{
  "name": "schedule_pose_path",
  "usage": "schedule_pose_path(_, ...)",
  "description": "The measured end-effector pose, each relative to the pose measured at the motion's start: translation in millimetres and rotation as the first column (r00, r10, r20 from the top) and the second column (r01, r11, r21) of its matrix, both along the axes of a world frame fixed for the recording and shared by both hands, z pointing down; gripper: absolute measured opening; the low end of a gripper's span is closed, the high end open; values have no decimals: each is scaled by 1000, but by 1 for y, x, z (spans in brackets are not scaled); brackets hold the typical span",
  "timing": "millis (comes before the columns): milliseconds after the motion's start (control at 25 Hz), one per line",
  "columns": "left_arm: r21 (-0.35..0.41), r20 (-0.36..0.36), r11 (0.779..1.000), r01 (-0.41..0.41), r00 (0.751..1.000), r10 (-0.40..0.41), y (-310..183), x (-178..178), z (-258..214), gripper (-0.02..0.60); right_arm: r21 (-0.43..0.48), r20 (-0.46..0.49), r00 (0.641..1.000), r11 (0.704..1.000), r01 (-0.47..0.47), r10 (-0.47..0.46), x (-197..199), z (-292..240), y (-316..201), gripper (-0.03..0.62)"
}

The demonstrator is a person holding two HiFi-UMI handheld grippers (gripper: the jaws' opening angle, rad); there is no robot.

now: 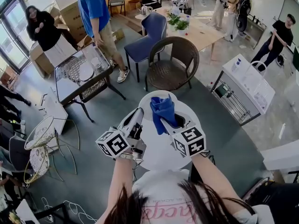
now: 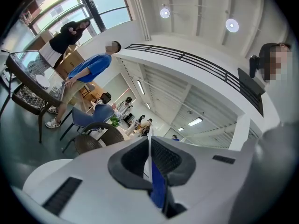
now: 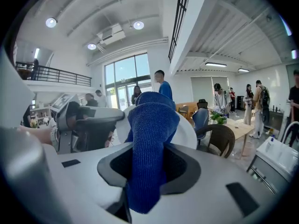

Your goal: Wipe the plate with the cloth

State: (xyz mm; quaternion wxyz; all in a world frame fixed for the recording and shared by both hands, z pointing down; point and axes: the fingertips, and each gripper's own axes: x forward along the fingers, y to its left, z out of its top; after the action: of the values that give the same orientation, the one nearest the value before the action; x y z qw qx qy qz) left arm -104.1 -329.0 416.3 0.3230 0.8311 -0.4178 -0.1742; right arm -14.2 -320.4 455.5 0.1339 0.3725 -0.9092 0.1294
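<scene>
Notably, the left gripper (image 1: 136, 120) was shut on the left rim of the white plate (image 1: 158, 150), which it held in the air in front of the person, tilted face-up. The right gripper (image 1: 172, 121) was clamped on the blue cloth (image 1: 162, 111), and the bunched cloth appeared to rest on the far part of the plate's face, just right of the left gripper's jaws. Judged: the right gripper was the working one, and the plate's bare face lay below and nearer the person than the cloth.
</scene>
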Motion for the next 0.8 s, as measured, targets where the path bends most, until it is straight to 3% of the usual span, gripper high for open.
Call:
schedule_pose_path(240, 5, 17, 1000, -4, 1000, 4, 1, -5, 0, 23, -62, -52, 985, 984, -166, 163, 57, 24, -22, 132)
schedule_pose_path(400, 33, 108, 999, -12, 994, 8, 1, -1, 3, 23, -86, -73, 968, 965, -247, 241, 89, 34, -30, 132)
schedule_pose_path(560, 129, 220, 990, -54, 975, 24, 3, 6, -9, 23, -72, -32, 959, 957, -282, 281, 104, 17, -29, 132)
schedule_pose_path(640, 218, 332, 973, -79, 943, 3, 5, 10, -19, 21, -51, -13, 959, 958, -282, 282, 109, 4, -28, 132)
schedule_pose_path(680, 267, 403, 959, -96, 915, -21, 6, 14, -23, 21, -37, -5, 960, 959, -282, 282, 112, -3, -27, 132)
schedule_pose_path(800, 415, 588, 895, -162, 799, -128, 12, 25, -37, 21, 3, 19, 959, 959, -284, 284, 119, -23, -27, 132)
